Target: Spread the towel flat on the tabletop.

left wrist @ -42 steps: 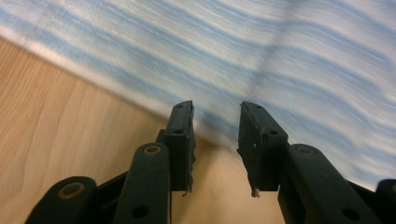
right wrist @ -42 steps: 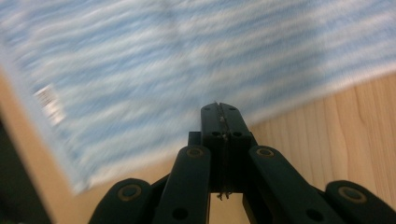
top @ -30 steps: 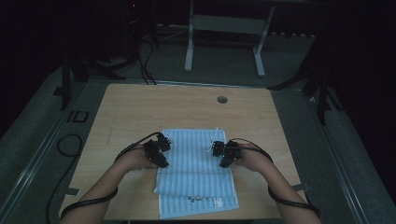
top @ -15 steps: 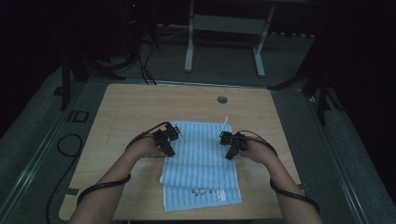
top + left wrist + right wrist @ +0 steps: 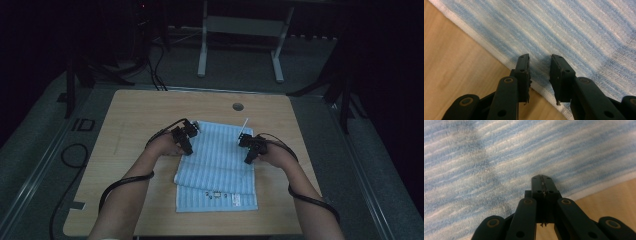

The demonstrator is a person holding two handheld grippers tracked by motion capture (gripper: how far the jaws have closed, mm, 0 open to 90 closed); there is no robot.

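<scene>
A blue-and-white striped towel [image 5: 216,167] is spread on the wooden table [image 5: 130,115], near the person's edge, its near end folded over so a doubled strip shows. It is flanked at its far end, one side edge each. The left gripper [image 5: 539,65] is held slightly parted over the left hem, nothing visibly pinched; the right gripper [image 5: 542,182] is clenched tight over the right hem, apparently to smooth or fold evenly.

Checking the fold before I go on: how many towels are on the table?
1. A blue-striped towel lies folded at the middle of the table, between the left gripper and the right gripper. Another could be hidden beneath it.
</scene>
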